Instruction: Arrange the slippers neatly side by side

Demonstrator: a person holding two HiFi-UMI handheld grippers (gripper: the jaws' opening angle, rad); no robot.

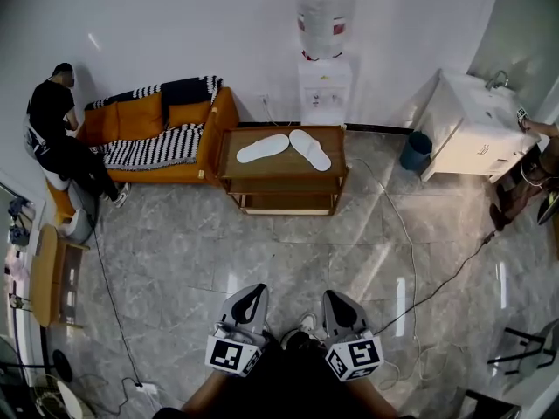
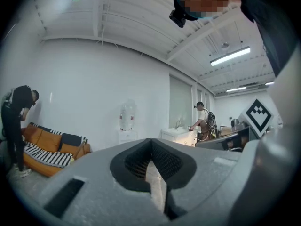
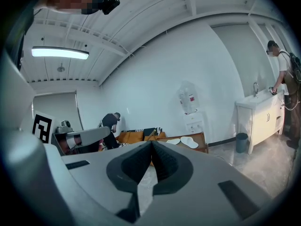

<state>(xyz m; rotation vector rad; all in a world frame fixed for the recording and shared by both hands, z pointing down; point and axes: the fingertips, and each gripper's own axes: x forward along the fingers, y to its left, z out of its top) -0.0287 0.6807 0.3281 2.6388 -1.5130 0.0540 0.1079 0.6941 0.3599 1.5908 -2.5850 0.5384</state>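
Slippers [image 1: 284, 148], white, flat, toes angled apart

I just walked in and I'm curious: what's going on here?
A person holds a left gripper and a right gripper, both shut and empty, over the floor. Ahead, on a low wooden table, one white slipper and the other slipper lie angled apart in a V. They are not yet side by side; both grippers are short of the table.

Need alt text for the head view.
Two white slippers lie splayed in a V on a low wooden table across the tiled floor beside an orange sofa. The left gripper and right gripper sit shut and empty at the bottom edge, well short of the table.
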